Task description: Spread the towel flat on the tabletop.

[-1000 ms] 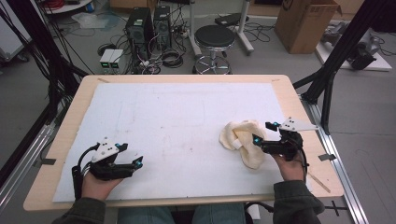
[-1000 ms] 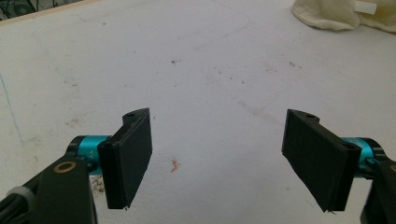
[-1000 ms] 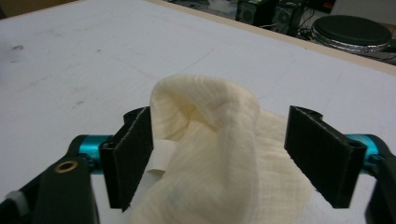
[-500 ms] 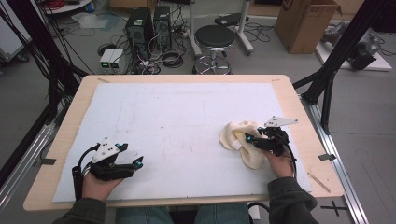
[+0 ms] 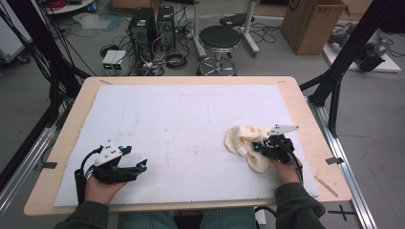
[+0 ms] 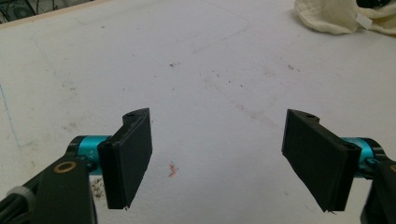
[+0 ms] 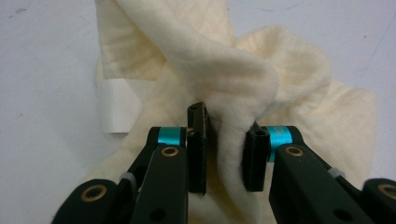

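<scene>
A: What is the biggest thing in front of you?

B: The surface (image 5: 305, 119), a wooden board, and on it a white mat (image 5: 191, 124) that covers nearly all of it. Both of your grippers sit near its close edge, well apart from each other.

A: And the next in size?

B: A crumpled cream cloth (image 5: 241, 140) lying on the mat at your right side. A fold of it rises up between the fingers (image 7: 198, 149) of your right gripper (image 5: 260, 149), and the rest bunches ahead of them and to both sides. A white label (image 7: 114, 105) on the cloth lies just left of those fingers in the right gripper view.

A: How do the right fingers stand?

B: They are closed in on that fold, pressing it from both sides.

A: And your left gripper (image 5: 142, 166)?

B: Your left hand (image 5: 98, 188) holds it low over the mat. Its fingers (image 6: 128, 158) are spread wide with nothing between them but bare mat. A small red mark (image 6: 172, 170) sits on the mat between them, nearer the left finger. The cloth lies far ahead of them and to the right.
</scene>
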